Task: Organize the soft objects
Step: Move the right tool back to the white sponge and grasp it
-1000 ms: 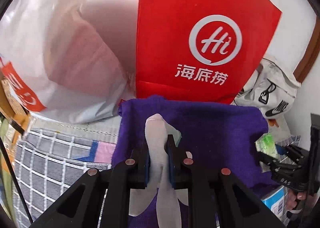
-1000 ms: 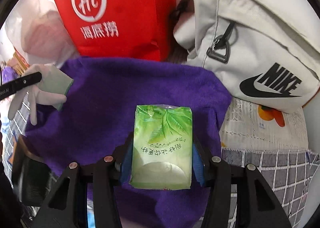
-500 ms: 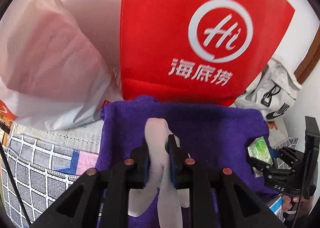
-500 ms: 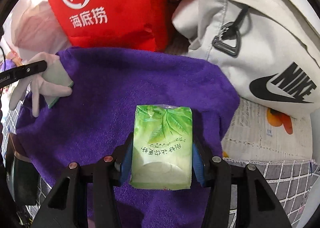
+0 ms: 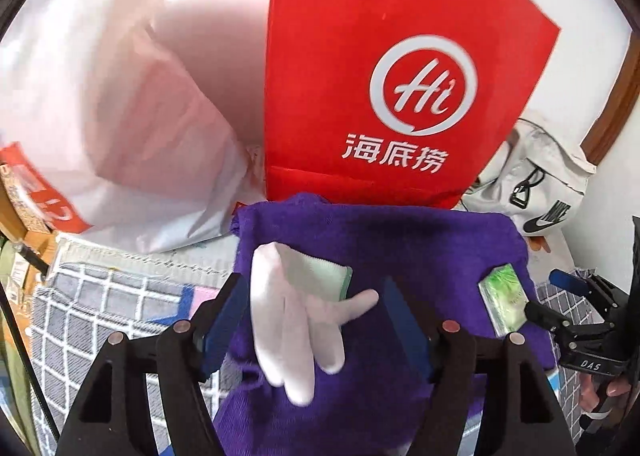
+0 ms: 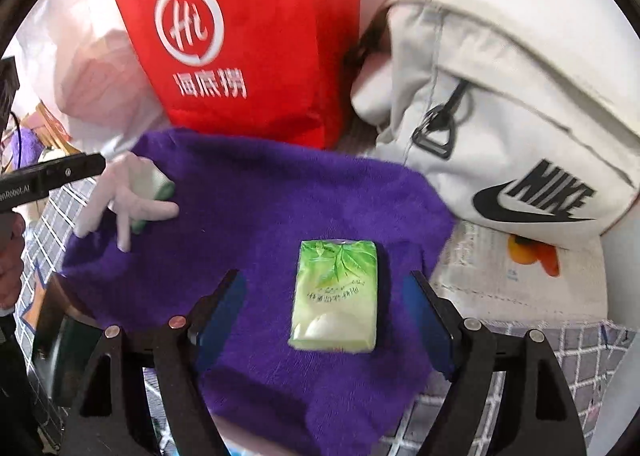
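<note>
Placed: white fabric glove (image 5: 294, 320) with green-edged cuff, and green plastic tissue pack (image 6: 335, 294), both lying well apart on the purple terry towel (image 6: 256, 192). Left hand-held gripper (image 5: 312, 320) and right hand-held gripper (image 6: 326, 314): jaws wide, holding nothing. Remaining: judged little, perhaps tidying or further items.

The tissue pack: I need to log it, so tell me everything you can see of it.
The tissue pack is a small soft rectangular packet in glossy light-green plastic wrap, printed with darker green leaves and a line of text. It lies flat, printed face up, on the purple towel, between the open fingers of the right gripper, which do not touch it. It looks sealed and undented.
</note>
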